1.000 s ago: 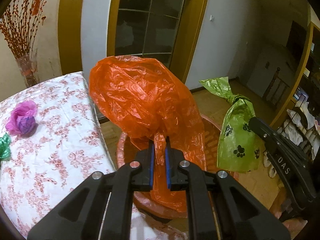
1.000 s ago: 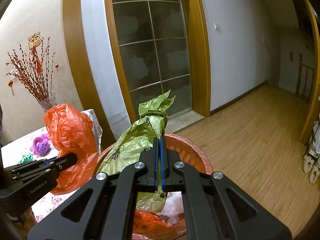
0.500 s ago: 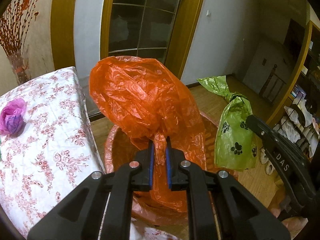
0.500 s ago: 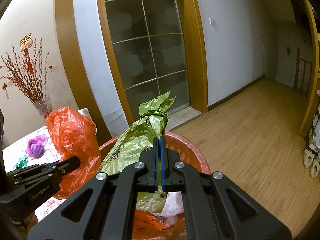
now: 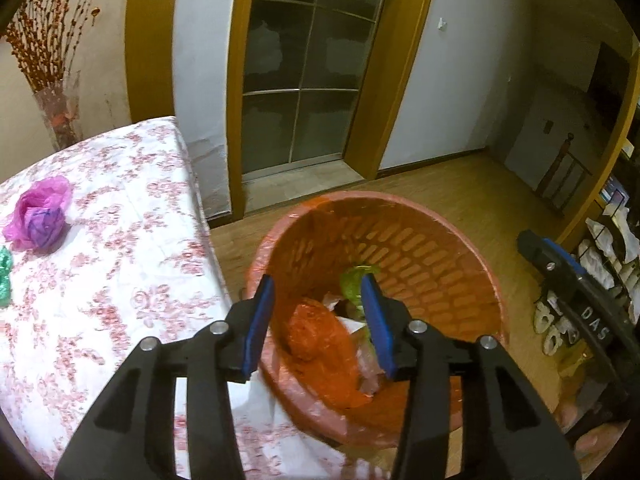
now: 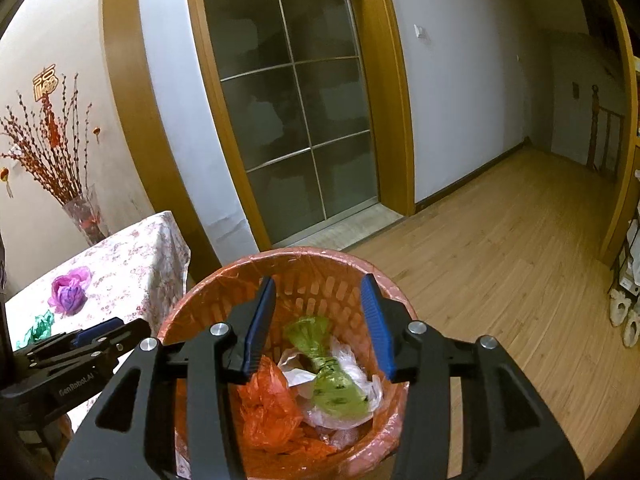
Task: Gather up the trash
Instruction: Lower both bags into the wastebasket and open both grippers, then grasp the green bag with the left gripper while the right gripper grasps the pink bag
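An orange plastic bin point(image 5: 472, 264) point(image 6: 224, 276) stands on the floor beside the table. Inside it lie an orange bag point(image 5: 316, 332) point(image 6: 268, 404) and a green bag with paw prints point(image 6: 332, 384) point(image 5: 354, 280), on top of white wrappers. My left gripper point(image 5: 318, 320) hovers over the bin's near rim, jaws opening, nothing between the pads. My right gripper point(image 6: 318, 320) hangs above the bin mouth, jaws also opening and empty. On the table a crumpled purple bag point(image 5: 38, 216) point(image 6: 68, 290) and a green scrap point(image 5: 4, 276) point(image 6: 38, 330) rest.
The table point(image 5: 120, 264) wears a floral cloth, its corner close to the bin. A vase of red branches point(image 6: 80, 216) stands at its far end. A glass door point(image 6: 292, 120) is behind, wooden floor point(image 6: 500, 248) to the right, slippers point(image 6: 626, 316) by a shelf.
Both grippers have let go: the orange bag dropped from the left one and the green bag from the right one into the bin. The left gripper has sunk a little.
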Demonstrator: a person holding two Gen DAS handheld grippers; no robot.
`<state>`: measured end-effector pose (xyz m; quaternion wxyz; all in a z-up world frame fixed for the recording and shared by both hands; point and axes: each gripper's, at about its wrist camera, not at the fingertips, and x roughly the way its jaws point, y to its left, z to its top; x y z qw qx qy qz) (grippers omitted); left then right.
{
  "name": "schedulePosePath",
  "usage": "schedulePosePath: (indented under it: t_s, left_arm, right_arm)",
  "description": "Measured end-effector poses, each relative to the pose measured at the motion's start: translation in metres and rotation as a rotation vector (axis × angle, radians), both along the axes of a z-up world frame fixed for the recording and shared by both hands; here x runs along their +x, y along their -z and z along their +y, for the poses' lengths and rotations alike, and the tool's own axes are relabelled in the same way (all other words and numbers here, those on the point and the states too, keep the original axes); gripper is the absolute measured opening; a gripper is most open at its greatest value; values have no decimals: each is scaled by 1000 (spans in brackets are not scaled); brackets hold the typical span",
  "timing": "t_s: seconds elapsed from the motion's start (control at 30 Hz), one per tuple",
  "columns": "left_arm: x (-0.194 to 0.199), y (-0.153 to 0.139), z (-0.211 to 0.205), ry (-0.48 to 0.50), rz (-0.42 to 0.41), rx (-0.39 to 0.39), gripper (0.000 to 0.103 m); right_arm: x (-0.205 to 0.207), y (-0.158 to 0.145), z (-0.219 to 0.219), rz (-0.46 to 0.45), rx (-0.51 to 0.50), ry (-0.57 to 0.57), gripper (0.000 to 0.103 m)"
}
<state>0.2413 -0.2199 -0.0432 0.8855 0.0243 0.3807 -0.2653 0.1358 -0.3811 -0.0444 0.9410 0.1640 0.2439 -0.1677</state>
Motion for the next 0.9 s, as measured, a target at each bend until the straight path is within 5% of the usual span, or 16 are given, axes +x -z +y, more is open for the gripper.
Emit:
schedulePosePath:
  t_s: [0.4,0.9]
  left_arm:
    - [14,0,78,-176,-30,65,60]
    - [73,9,278,-590,-37,242,66]
  right_arm:
    - [6,-5,25,-8,-15,-49,68]
    - [52,-2,106,46,-16,-239,76]
